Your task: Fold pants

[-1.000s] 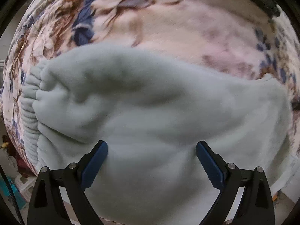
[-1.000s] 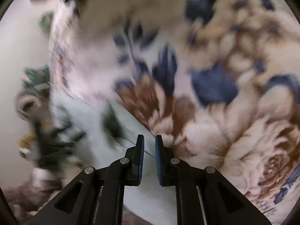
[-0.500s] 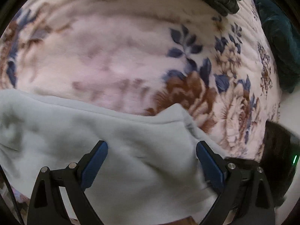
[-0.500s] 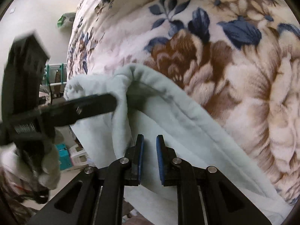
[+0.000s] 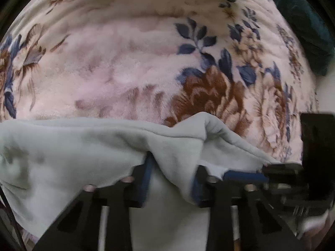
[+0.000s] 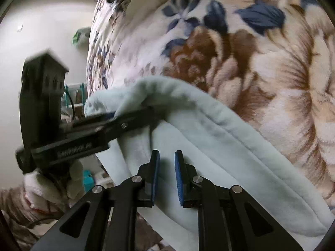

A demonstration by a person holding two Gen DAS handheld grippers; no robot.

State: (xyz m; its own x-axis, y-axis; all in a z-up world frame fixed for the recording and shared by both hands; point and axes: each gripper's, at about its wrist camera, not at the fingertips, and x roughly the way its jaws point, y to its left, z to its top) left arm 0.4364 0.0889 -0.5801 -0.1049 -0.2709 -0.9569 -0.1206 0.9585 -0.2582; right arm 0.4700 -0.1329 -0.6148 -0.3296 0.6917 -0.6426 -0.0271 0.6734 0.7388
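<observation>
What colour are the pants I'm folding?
Pale mint green, a plain fleecy fabric; the pants show best in the right wrist view, against the floral blanket.

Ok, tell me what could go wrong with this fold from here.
1. The left claw pinches only a bunched ridge of the pants near their edge; it may slip out or lift just one layer.
2. The right claw shows no clear hold on the cloth, so a one-sided pull could skew the fold.
3. The fuzzy blanket may drag on the pants and wrinkle them.
</observation>
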